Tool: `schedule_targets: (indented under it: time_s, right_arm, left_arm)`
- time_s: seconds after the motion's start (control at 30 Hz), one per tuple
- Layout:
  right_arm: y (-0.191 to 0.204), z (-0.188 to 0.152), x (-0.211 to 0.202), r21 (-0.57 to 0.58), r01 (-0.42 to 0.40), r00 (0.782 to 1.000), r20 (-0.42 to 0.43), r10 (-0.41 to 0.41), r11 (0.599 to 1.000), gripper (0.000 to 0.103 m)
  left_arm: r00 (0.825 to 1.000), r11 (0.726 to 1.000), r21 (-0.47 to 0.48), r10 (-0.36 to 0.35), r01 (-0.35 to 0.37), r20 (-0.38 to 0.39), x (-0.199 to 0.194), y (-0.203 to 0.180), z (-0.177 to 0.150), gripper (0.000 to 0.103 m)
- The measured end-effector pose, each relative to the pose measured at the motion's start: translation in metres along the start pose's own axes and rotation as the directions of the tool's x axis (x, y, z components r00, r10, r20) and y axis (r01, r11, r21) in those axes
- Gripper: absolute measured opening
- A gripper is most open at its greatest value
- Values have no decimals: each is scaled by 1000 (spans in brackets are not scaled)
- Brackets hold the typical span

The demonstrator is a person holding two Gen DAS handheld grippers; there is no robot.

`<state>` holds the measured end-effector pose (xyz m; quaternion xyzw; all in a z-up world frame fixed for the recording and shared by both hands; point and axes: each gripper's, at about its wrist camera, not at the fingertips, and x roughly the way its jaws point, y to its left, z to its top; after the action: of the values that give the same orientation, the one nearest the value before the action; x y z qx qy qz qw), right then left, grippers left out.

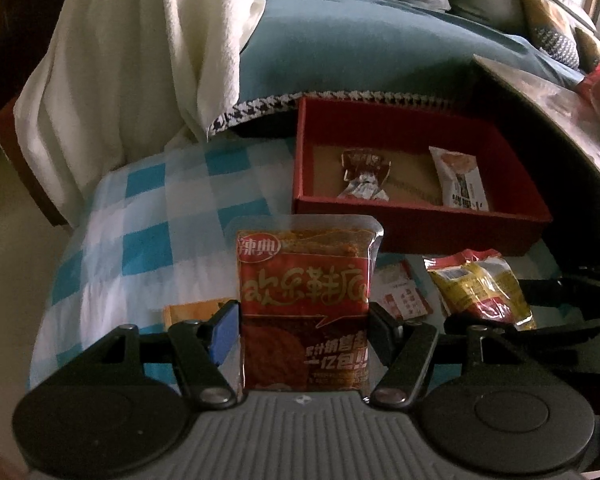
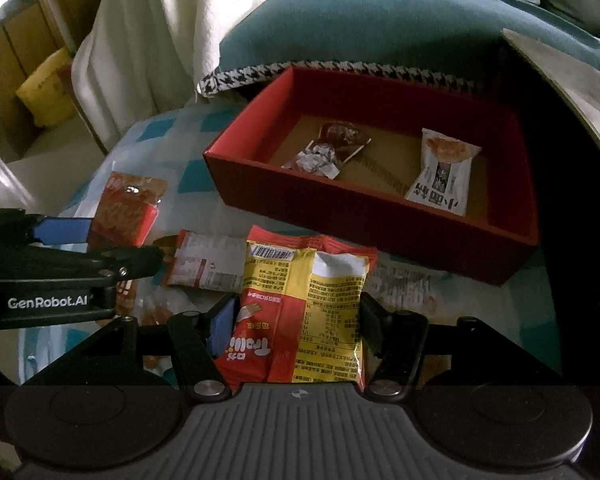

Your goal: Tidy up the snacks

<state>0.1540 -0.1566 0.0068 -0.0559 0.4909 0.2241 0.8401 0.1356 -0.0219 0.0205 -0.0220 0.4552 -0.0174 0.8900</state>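
Note:
My left gripper [image 1: 302, 320] is shut on a red spicy-snack packet [image 1: 304, 276] with gold characters, held upright above the blue-and-white checked cloth [image 1: 140, 220]. My right gripper [image 2: 296, 316] is shut on a yellow and red packet [image 2: 304, 300], back side up. In the right wrist view the left gripper's blue pad [image 2: 62, 230] presses the red packet [image 2: 126, 210] at the left. The open red box [image 2: 340, 208] lies beyond both, holding a crumpled dark red packet [image 2: 332, 146] and a white packet [image 2: 444, 170].
A small red-and-white packet [image 2: 204, 266] lies loose on the cloth between the grippers, and an orange packet [image 1: 192, 312] shows under my left finger. A white blanket [image 1: 132, 60] and a teal cushion [image 1: 360, 48] rise behind the box. A dark board [image 2: 572, 80] overhangs the right.

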Motion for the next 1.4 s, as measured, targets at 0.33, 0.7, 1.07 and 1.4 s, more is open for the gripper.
schedule_targets:
  time_s: [0.33, 0.7, 1.07, 1.4]
  right_arm:
    - [-6, 6, -5, 18, 6, 1000, 23, -7, 1000, 70]
    - [-15, 11, -5, 34, 14, 999, 40, -15, 999, 70]
    - [-17, 14, -7, 36, 18, 998, 53, -20, 999, 70]
    - [-20, 19, -11, 40, 23, 997, 70, -26, 999, 70]
  left_arm:
    - [1000, 1000, 23, 9, -9, 19, 2, -7, 7, 60]
    - [998, 997, 62, 31, -34, 57, 3, -14, 13, 60]
    - [996, 995, 82, 48, -54, 71, 4, -18, 12, 60]
    - [995, 993, 96, 58, -65, 78, 7, -21, 16, 60]
